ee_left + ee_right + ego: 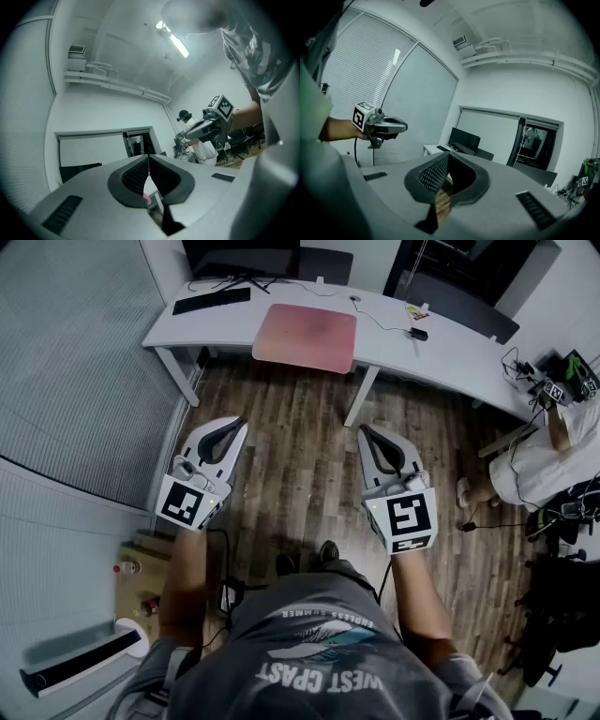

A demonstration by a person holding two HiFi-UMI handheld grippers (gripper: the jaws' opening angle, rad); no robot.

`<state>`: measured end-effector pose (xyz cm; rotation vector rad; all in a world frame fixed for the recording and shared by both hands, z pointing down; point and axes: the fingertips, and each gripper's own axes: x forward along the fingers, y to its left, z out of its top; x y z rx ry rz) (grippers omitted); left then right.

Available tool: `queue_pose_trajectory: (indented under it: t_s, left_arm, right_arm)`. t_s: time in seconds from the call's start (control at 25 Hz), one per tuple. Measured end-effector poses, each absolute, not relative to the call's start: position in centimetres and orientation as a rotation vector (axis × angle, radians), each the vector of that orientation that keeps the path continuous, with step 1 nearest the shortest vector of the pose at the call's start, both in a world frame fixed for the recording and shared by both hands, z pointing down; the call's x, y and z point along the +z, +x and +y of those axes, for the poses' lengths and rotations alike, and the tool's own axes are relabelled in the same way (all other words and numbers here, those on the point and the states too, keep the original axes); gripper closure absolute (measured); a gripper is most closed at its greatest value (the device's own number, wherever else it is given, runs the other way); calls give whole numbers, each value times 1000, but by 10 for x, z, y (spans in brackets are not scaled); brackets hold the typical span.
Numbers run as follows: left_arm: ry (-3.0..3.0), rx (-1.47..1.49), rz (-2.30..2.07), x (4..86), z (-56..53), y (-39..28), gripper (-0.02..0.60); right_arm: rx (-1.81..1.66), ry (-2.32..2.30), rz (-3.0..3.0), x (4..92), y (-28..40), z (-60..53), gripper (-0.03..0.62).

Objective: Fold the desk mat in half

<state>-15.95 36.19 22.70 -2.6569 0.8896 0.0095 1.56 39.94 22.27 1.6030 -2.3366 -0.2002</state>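
A pink desk mat [306, 336] lies flat on the white desk [441, 345], its front edge hanging slightly over the desk's near side. Both grippers are held over the wooden floor, well short of the desk. My left gripper [236, 425] is shut and empty, its tips pointing toward the desk. Shut and empty too, my right gripper [367, 432] sits level with it. In the left gripper view the jaws [149, 157] meet, and a sliver of the pink mat [146, 199] shows below them. The right gripper view shows closed jaws [448, 155] with floor beneath.
A keyboard [211, 300] and monitor stand sit at the desk's far left. Cables and a small black adapter [419, 334] lie to the mat's right. Desk legs [361, 395] stand below the mat. A seated person [548, 465] is at the right. Blinds line the left wall.
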Motion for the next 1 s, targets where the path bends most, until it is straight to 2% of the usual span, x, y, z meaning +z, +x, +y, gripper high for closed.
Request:
queue_pose_trajectory:
  t_s: [0.56, 1.0]
  left_arm:
    - [-2660, 37, 876, 226, 355, -173, 560]
    - [-2685, 18, 884, 240, 329, -163, 560]
  right_arm:
    - [-186, 1609, -2333, 223, 3, 396, 568]
    - [-108, 1624, -2340, 238, 22, 363, 568]
